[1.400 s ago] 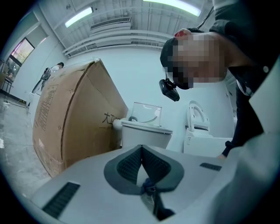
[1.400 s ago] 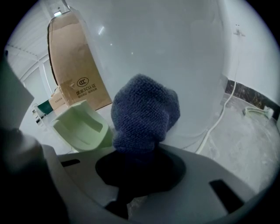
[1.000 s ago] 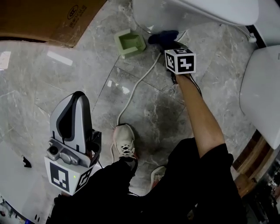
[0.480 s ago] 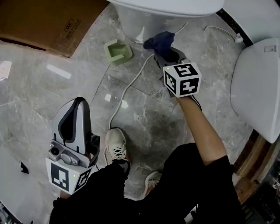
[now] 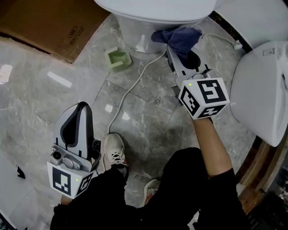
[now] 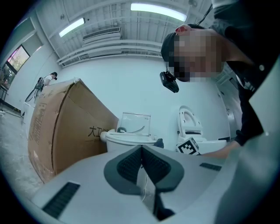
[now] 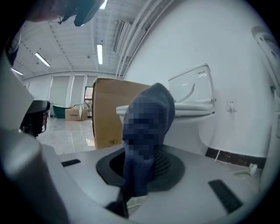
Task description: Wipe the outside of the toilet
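A white toilet stands at the top of the head view. My right gripper is shut on a dark blue cloth, held close to the right side of the bowl just under the rim; whether the cloth touches the bowl is hidden. In the right gripper view the cloth hangs out between the jaws, with the toilet behind it. My left gripper hangs at the lower left, far from the toilet. Its pads are pressed together with nothing between them.
A brown cardboard box lies left of the toilet. A small green block and a white cable lie on the grey marble floor. A second white toilet stands at the right. The person's shoe is below.
My right gripper has risen with the blue cloth, from low beside the toilet's base up toward the rim. The left gripper has stayed where it was.
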`<state>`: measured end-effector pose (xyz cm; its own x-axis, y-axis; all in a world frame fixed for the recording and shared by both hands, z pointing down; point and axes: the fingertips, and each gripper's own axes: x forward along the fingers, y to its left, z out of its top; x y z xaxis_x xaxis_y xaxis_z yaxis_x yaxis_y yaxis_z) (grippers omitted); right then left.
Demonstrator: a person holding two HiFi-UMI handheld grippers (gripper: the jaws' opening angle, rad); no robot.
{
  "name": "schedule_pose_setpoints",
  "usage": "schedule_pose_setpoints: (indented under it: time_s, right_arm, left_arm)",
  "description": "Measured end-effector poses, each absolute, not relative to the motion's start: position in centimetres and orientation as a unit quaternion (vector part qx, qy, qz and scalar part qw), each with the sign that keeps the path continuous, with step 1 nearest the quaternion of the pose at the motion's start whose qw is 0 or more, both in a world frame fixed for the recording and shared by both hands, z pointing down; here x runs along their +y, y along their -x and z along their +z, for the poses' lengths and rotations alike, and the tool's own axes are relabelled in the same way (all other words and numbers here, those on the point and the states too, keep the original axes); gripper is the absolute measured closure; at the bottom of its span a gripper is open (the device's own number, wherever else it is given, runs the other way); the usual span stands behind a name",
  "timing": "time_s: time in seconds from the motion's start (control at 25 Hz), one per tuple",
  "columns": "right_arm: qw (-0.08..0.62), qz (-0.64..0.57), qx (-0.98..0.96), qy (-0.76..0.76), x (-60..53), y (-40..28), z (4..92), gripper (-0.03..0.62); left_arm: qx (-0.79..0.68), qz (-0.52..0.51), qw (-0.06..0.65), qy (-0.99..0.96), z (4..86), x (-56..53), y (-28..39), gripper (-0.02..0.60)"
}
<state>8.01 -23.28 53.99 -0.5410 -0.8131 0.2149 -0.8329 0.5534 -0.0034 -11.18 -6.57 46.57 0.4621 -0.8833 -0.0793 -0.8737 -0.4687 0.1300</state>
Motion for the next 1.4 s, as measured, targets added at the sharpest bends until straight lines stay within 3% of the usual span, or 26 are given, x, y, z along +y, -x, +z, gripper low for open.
schedule_pose_setpoints:
  time_s: [0.24, 0.6, 1.4]
  right_arm:
    - [0.061, 0.039, -0.878, -0.474, -24.1, -7.6, 50.5, 0.523]
    - [0.071, 0.028, -0.874, -0.48, -25.3, -6.5, 50.5, 0.523]
    - [0.123, 0.045, -0.859, -0.494, -27.9, -6.4, 58.2, 0.525]
  left_arm:
    - [-0.517, -0.07, 0.033, -0.852, 46.3, -6.1, 11.4, 0.572]
    - [-0.52, -0.071, 0.042, -0.85, 47.1, -6.1, 12.2, 0.572]
    - [-0.518, -0.065, 0.056, -0.851, 48.2, -6.5, 13.3, 0.572]
